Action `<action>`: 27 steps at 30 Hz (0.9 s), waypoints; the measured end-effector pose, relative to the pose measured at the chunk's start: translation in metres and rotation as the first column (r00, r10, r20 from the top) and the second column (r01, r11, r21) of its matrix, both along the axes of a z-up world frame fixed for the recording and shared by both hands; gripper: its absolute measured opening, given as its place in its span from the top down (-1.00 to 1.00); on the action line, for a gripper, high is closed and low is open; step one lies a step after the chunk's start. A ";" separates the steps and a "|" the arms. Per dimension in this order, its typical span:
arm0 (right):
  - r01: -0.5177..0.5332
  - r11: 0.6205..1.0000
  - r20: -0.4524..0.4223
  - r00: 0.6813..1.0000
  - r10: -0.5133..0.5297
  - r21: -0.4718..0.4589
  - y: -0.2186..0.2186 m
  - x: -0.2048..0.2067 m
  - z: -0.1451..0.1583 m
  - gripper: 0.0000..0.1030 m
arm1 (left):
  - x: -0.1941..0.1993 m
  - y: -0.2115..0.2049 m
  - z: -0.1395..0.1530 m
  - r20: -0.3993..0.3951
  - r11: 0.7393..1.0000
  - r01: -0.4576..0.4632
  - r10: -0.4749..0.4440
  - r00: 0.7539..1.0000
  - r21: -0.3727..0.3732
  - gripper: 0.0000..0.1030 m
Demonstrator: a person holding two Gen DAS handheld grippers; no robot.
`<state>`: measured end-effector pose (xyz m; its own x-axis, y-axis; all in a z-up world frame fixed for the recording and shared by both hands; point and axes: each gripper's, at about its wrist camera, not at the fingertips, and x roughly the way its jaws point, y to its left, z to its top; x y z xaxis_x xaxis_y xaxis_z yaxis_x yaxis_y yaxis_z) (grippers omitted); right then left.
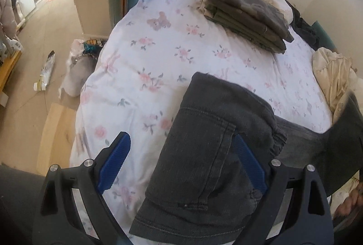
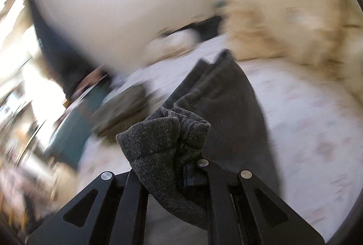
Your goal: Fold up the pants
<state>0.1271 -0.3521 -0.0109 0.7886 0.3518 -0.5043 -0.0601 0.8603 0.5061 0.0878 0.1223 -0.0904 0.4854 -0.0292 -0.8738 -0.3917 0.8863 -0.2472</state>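
The left gripper (image 1: 181, 154) stood wide open above the dark grey pants (image 1: 204, 165), its blue pads (image 1: 115, 161) on either side of the cloth, no squeeze visible. The right gripper (image 2: 181, 167) was clamped on a bunched end of the pants (image 2: 168, 142). One pair lay near on the floral bedcover (image 1: 158, 52); one folded olive stack (image 1: 247, 20) sat farther back.

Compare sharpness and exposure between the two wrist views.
Left wrist view: sharp, evenly lit; dark grey pants and floral duvet crisp, fisheye bending at the edges. Right wrist view: heavy motion smear across the room and bed; only the bunched pants fabric in the right tool stays sharp; glare blows out the upper wall and left side.
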 end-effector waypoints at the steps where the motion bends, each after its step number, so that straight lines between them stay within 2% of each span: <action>1: -0.060 0.998 0.005 0.998 0.060 0.010 0.019 -0.006 -0.002 0.86 | -0.002 0.000 0.000 -0.001 1.000 -0.001 0.001 1.000 -0.006 -0.76; 3: -0.200 0.980 -0.035 0.979 0.201 0.026 0.069 -0.021 -0.020 0.87 | -0.004 0.001 -0.002 -0.005 1.000 -0.006 0.006 1.000 -0.020 -0.76; 5: -0.295 0.955 -0.102 0.951 0.292 -0.014 0.109 -0.035 -0.050 0.87 | -0.006 0.001 -0.003 -0.010 0.999 -0.013 0.012 1.000 -0.034 -0.76; 6: -0.346 0.938 -0.170 0.926 0.336 -0.032 0.131 -0.042 -0.077 0.86 | -0.006 0.001 -0.003 -0.013 0.999 -0.015 0.014 1.000 -0.042 -0.76; 8: -0.402 0.914 -0.293 0.881 0.372 -0.049 0.155 -0.055 -0.121 0.83 | -0.007 0.002 -0.002 -0.008 0.999 -0.012 0.011 1.000 -0.052 -0.76; 10: -0.451 0.881 -0.320 0.864 0.390 -0.143 0.166 -0.064 -0.135 0.83 | -0.008 0.003 0.001 0.000 0.999 -0.010 0.010 1.000 -0.050 -0.76; 15: -0.450 0.883 -0.361 0.851 0.381 -0.130 0.143 -0.068 -0.132 0.77 | -0.009 0.003 0.001 -0.003 0.996 -0.009 0.008 1.000 -0.088 -0.76; 16: -0.440 0.890 -0.375 0.851 0.369 -0.122 0.137 -0.070 -0.132 0.70 | -0.009 0.003 0.002 -0.005 0.996 -0.006 0.005 1.000 -0.094 -0.76; 17: -0.439 0.891 -0.394 0.844 0.364 -0.116 0.136 -0.069 -0.131 0.47 | -0.009 0.002 0.002 -0.004 0.995 -0.002 0.002 1.000 -0.098 -0.76; 19: -0.463 0.880 -0.442 0.815 0.376 -0.105 0.138 -0.073 -0.129 0.16 | -0.010 0.000 0.005 0.002 0.994 0.004 -0.004 1.000 -0.105 -0.76; 21: -0.491 0.868 -0.479 0.780 0.402 -0.070 0.140 -0.083 -0.122 0.06 | -0.011 -0.002 0.008 0.010 0.992 0.012 -0.011 1.000 -0.125 -0.76; 23: -0.529 0.848 -0.486 0.736 0.472 0.022 0.138 -0.091 -0.109 0.03 | -0.011 -0.004 0.011 0.017 0.990 0.022 -0.020 1.000 -0.141 -0.76; 25: -0.541 0.841 -0.451 0.743 0.494 0.029 0.134 -0.095 -0.094 0.05 | -0.013 -0.005 0.013 0.025 0.989 0.029 -0.026 0.999 -0.146 -0.76; 27: -0.486 0.874 -0.382 0.810 0.444 -0.016 0.121 -0.092 -0.076 0.08 | -0.014 -0.006 0.015 0.031 0.988 0.035 -0.030 0.999 -0.149 -0.76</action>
<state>0.0351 -0.2315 -0.0870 0.3033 0.5572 -0.7730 -0.3016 0.8257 0.4768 0.0735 0.1159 -0.0751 0.5070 -0.1743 -0.8441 -0.3542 0.8507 -0.3884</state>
